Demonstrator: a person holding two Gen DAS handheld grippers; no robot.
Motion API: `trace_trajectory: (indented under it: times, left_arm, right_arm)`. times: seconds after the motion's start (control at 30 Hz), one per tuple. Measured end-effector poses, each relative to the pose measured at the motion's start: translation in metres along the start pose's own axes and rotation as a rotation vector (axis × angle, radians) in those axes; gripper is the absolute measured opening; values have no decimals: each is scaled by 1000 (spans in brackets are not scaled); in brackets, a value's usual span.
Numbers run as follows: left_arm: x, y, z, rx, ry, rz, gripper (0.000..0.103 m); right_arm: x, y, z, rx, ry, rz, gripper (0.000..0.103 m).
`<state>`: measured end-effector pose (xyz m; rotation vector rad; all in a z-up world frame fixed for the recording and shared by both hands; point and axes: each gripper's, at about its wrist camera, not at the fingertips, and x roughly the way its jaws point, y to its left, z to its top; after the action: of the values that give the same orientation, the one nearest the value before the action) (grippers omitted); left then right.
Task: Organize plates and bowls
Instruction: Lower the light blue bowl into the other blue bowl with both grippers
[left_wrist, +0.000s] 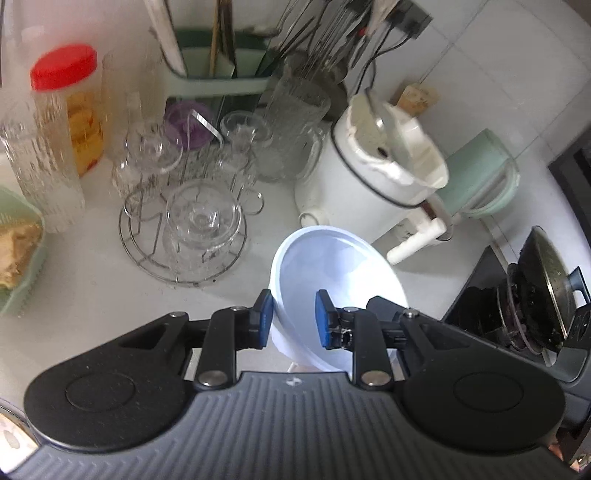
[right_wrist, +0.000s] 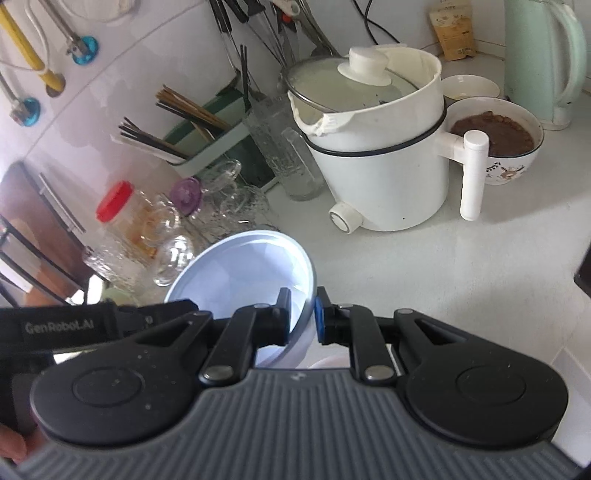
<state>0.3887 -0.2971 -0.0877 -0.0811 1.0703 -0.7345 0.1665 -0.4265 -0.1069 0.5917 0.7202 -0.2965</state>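
The pale blue bowl (left_wrist: 332, 273) is hanging tilted above the white counter (left_wrist: 92, 325), probably light, stiff plastic with a slick rim, best pinched at opposite edges. The left gripper (left_wrist: 294, 319) is clamping one rim wall, the right gripper (right_wrist: 302, 315) is squeezing the other, both nearly closed.

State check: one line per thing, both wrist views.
Left gripper: shut on the bowl rim.
Right gripper: shut on the opposite rim.
Pale blue bowl: empty, tilted, held by both grippers.
White cooker: lid askew.
Patterned bowl: full of brown food.
Red-capped jar: closed.
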Motion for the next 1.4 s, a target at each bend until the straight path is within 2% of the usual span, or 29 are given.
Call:
trace_trajectory:
  times: [0.33, 0.7, 1.13, 1.4]
  left_arm:
    - [-33, 3, -7, -7, -26, -39, 28]
    - [-67, 23, -25, -28, -71, -29, 28]
    - [-74, 66, -74, -99, -23, 41, 29]
    - [-68, 81, -105, -105, 19, 104, 30]
  right_arm:
    - [-31, 13, -13, 61, -42, 18, 16]
    - [-46, 33, -32, 66, -67, 73, 17]
    - [-33, 59, -71, -21, 75, 76, 17]
    - [-19, 70, -97, -107, 173, 63, 18]
